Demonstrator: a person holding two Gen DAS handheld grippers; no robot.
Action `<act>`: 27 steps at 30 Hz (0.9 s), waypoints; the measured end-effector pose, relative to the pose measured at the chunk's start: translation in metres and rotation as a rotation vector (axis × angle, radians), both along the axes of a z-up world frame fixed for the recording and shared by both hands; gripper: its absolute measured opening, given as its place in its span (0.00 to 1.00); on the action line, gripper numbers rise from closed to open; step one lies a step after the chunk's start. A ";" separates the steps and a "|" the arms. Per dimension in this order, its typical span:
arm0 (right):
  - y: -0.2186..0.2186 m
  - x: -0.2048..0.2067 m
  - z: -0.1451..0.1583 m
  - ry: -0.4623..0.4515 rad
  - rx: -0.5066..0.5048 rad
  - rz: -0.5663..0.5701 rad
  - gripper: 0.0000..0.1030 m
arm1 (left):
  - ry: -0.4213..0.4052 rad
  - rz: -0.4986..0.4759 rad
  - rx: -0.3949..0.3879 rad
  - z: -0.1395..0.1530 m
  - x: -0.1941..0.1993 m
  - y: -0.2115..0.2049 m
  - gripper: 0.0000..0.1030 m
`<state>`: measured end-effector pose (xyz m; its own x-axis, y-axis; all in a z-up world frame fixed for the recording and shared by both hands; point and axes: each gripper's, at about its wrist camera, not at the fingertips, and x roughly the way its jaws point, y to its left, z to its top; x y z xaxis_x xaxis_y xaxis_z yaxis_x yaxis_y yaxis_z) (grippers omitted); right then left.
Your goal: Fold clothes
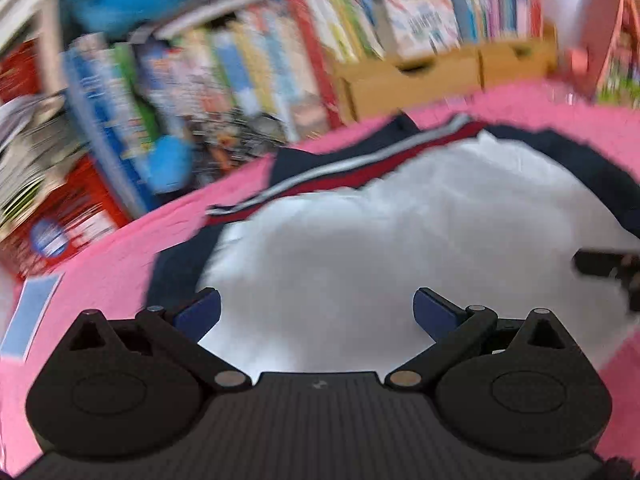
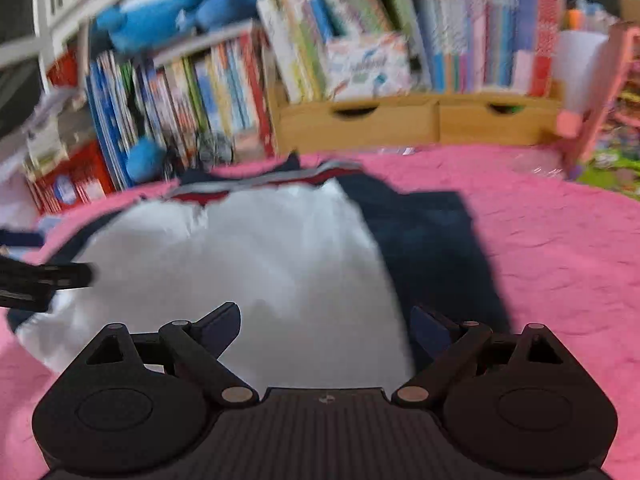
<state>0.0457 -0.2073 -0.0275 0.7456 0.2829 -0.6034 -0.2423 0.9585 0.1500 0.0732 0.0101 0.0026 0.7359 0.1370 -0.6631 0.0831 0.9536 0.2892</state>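
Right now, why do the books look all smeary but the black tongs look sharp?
Left wrist view: books streak with motion blur, the left tongs stay crisp. Right wrist view: books smear too, the right tongs sharp; the fisheye bends the pink blanket.

open left hand-held gripper [image 1: 317, 312], white-navy garment [image 1: 360, 248], pink blanket [image 1: 100, 264]

Crowded bookshelf [image 2: 360, 52] behind pink blanket [image 2: 560, 240]

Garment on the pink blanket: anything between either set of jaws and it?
Nothing visible. The white and navy garment lies flat on the pink blanket, directly ahead of the open left gripper and open right gripper. Both have empty jaws. Books stay behind, off the fabric.
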 end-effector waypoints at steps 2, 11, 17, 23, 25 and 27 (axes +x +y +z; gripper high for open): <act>0.012 0.008 -0.012 0.011 -0.049 -0.008 0.94 | 0.026 0.005 0.023 -0.011 0.029 -0.012 1.00; 0.028 0.005 -0.020 0.001 -0.136 0.004 1.00 | 0.007 0.148 -0.052 -0.035 0.124 -0.001 1.00; 0.028 0.004 -0.018 0.007 -0.124 -0.003 1.00 | 0.004 0.118 -0.005 -0.032 0.124 -0.005 1.00; 0.026 0.005 -0.016 0.012 -0.113 -0.022 1.00 | 0.020 0.063 -0.021 -0.019 0.066 0.015 1.00; 0.026 0.005 -0.016 0.013 -0.115 -0.024 1.00 | -0.016 0.055 0.050 -0.025 0.036 0.034 1.00; 0.027 0.004 -0.015 0.014 -0.121 -0.025 1.00 | -0.061 0.066 0.068 -0.029 0.007 0.064 1.00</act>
<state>0.0502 -0.1803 -0.0430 0.7430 0.1888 -0.6421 -0.2170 0.9755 0.0357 0.0800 0.0744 -0.0267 0.7624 0.2295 -0.6051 0.0014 0.9344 0.3562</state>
